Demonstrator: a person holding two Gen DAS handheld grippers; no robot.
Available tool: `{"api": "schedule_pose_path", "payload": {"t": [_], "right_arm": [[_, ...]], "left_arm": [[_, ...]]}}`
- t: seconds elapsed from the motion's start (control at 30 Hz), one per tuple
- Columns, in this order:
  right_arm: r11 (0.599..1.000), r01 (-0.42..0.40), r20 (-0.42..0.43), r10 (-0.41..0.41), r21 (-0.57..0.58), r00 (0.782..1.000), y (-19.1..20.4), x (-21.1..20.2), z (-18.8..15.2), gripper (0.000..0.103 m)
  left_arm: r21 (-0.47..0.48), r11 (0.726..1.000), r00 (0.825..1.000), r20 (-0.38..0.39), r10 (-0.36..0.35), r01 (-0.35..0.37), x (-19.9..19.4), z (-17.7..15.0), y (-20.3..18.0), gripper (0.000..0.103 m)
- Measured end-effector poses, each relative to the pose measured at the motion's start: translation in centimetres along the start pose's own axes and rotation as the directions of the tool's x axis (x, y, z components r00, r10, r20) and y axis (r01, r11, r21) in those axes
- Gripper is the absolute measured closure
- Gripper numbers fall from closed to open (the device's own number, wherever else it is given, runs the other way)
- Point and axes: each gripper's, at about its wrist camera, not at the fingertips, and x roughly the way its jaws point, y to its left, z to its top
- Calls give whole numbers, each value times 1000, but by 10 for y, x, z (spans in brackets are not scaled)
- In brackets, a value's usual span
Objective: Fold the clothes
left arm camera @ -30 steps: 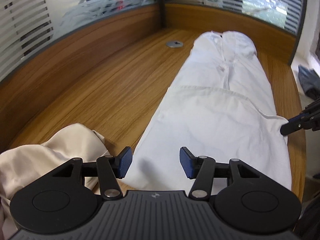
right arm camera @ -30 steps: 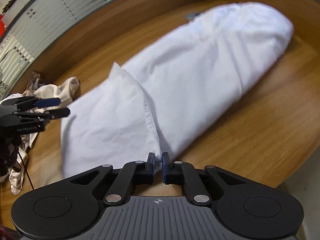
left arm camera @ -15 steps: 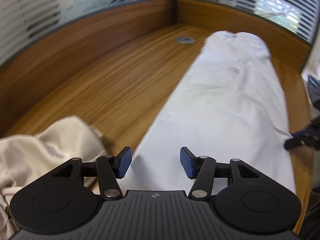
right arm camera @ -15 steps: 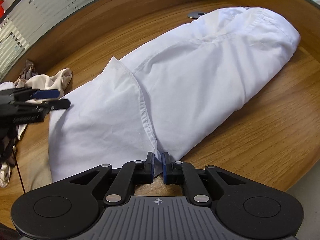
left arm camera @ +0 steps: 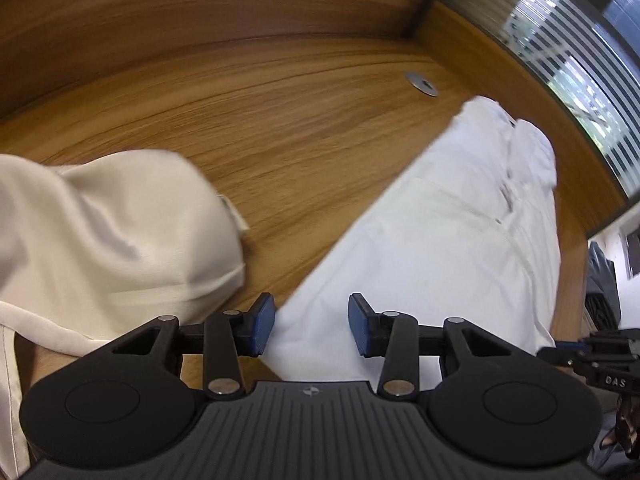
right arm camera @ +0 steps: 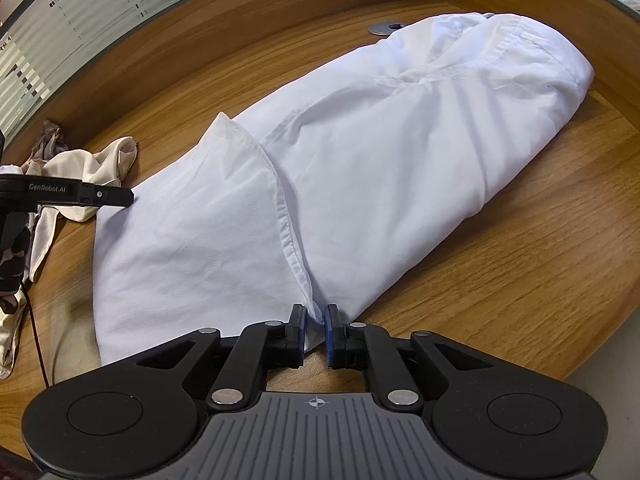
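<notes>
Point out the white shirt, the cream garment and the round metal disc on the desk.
white shirt [right arm camera: 400, 160]: right wrist view, on the flat middle of the folded body.
cream garment [left arm camera: 112, 220]: left wrist view, on its bunched top.
round metal disc [left arm camera: 421, 83]: left wrist view, on its rim.

the left gripper [left arm camera: 311, 330] points down at a slant. its two blue pads [left arm camera: 262, 324] stand apart and the jaws are closing. white cloth lies between them, but the pads do not press on it. in the right wrist view the same gripper shows from the side as a thin black bar at the left edge.

the right gripper [right arm camera: 315, 334] also points down at a slant. its jaws are almost together and pinch a thin bit of white cloth between the blue pads [right arm camera: 330, 332]. in the left wrist view its black tip pokes in from the right edge.
</notes>
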Motion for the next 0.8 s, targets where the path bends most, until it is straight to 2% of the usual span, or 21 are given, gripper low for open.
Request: {"api": "schedule_pose_path", "payload": {"t": [0.03, 0.07, 0.1, 0.13, 0.23, 0.33, 0.43, 0.53, 0.57, 0.6, 0.67, 0.7, 0.8], "right_arm": [[1000, 3, 1, -3, 1, 1000, 1, 0, 0, 92], [1000, 6, 1, -6, 1, 1000, 1, -1, 0, 92], [1000, 8, 3, -8, 1, 1000, 2, -1, 0, 92], [1000, 11, 4, -11, 1, 1000, 3, -1, 0, 92], [1000, 27, 35, -27, -7, 999, 7, -8, 2, 93], [999, 43, 78, -41, -19, 996, 13, -18, 5, 94], [998, 63, 51, -62, -17, 997, 11, -7, 4, 93], [996, 89, 49, -87, -25, 995, 12, -6, 2, 91], [995, 98, 56, -96, -29, 994, 13, -9, 2, 89], [994, 108, 63, -105, -34, 992, 13, -12, 1, 82], [992, 117, 83, -112, -55, 990, 16, -20, 1, 69], [991, 113, 99, -105, -76, 989, 19, -26, 2, 66], [986, 84, 140, -64, -143, 988, 34, -43, 1, 64]], "left_arm": [[5, 1000, 1000, 1, -9, 9, 0, 0, 1, 60], [16, 1000, 1000, 4, -13, 13, 0, -1, 0, 75], [31, 999, 1000, 9, -12, 12, -1, -1, -1, 101], [50, 999, 1000, 18, -10, 9, -3, -2, -3, 102], [107, 994, 997, 72, 17, -25, -14, -7, -10, 103], [127, 989, 994, 85, 65, -76, -19, -14, -11, 102], [134, 985, 992, 73, 101, -110, -12, -17, -12, 98], [113, 989, 991, 102, 83, -94, -16, -11, -14, 91], [121, 990, 990, 123, 64, -79, -22, -9, -16, 79], [129, 990, 989, 143, 44, -63, -27, -7, -18, 69], [156, 987, 986, 167, 7, -34, -35, -4, -24, 67], [182, 983, 987, 159, -8, -21, -37, -3, -27, 67], [262, 965, 991, 124, -51, 17, -38, -6, -37, 67]]}}
